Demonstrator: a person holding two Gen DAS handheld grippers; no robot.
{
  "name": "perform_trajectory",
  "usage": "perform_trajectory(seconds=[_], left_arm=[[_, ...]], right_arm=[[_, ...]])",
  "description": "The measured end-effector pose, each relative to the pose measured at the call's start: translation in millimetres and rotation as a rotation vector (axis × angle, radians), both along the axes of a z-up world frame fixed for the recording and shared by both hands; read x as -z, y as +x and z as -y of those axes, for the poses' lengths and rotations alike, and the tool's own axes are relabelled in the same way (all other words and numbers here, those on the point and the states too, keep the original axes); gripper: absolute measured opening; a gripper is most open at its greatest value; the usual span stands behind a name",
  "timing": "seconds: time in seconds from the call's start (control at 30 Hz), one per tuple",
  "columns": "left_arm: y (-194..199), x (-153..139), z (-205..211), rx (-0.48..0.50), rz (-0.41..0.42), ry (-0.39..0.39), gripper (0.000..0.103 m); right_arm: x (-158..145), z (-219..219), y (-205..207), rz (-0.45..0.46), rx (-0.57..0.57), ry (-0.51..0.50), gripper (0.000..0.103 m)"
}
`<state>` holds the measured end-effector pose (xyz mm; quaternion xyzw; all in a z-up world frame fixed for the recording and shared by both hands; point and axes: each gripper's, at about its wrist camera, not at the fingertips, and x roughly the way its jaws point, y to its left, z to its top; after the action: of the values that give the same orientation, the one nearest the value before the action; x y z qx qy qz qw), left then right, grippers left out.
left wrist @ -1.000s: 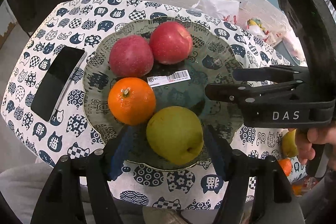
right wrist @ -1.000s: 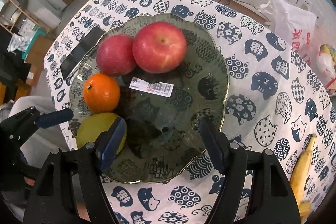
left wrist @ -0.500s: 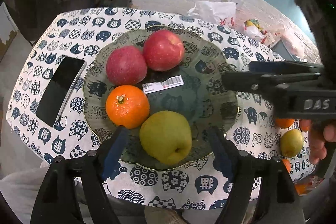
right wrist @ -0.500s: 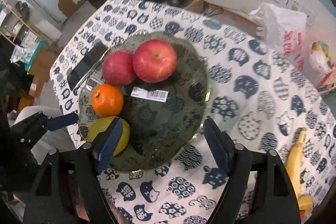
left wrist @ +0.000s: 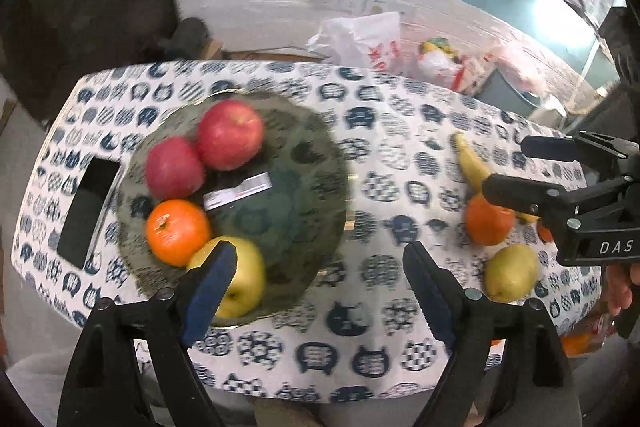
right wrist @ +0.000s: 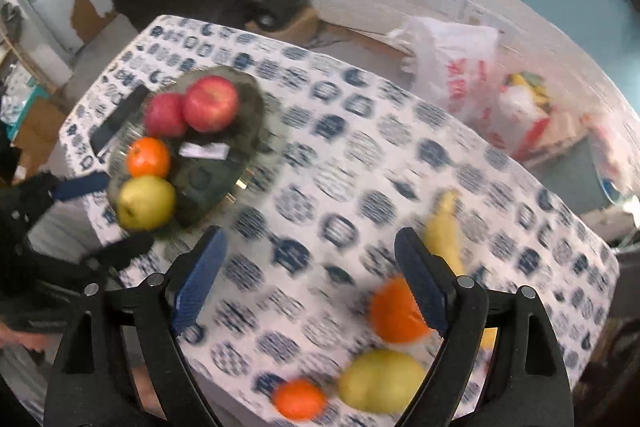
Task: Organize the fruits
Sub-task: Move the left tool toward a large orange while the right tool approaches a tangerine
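Cat-print tablecloth [left wrist: 376,187], four-fruit glass plate [left wrist: 304,155]

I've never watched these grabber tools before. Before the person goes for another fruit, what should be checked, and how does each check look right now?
1. Right hand-held gripper empty and open: ok, nothing sits between its fingers; its jaws have just been opening.
2. Left hand-held gripper empty and open: ok, likewise.
3. Room left on the plate: ok, its right half is bare apart from a label.
4. Fruit already on the plate is settled: ok, two apples, an orange and a pear lie inside the rim.
5. Loose fruit in reach: ok, a banana, orange and pear lie on the tablecloth near the right gripper.
6. Sharp view for aiming: not ok, both pictures are blurred.
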<state>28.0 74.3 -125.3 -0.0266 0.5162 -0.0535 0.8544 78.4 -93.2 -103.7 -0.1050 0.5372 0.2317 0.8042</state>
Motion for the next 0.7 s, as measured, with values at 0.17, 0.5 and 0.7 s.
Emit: perform_trajectory(seconds=[0.17, 0.5, 0.7], left_arm=[[-0.9, -4.7, 39.2, 0.081, 0.006, 0.037, 0.087], [1.4, -1.2, 108.6, 0.205, -0.022, 0.083, 0.087], [6.4, 6.5, 136.0, 0.239, -0.05, 0.09, 0.087]], right_arm=[[-6.3, 51.6, -10.5, 0.015, 0.07, -0.025, 0.087], [-3.7, 141.1, -25.1, 0.019, 0.218, -0.068, 0.087], [10.6, 183.7, -30.0, -0.009, 0.297, -0.085, 0.087]])
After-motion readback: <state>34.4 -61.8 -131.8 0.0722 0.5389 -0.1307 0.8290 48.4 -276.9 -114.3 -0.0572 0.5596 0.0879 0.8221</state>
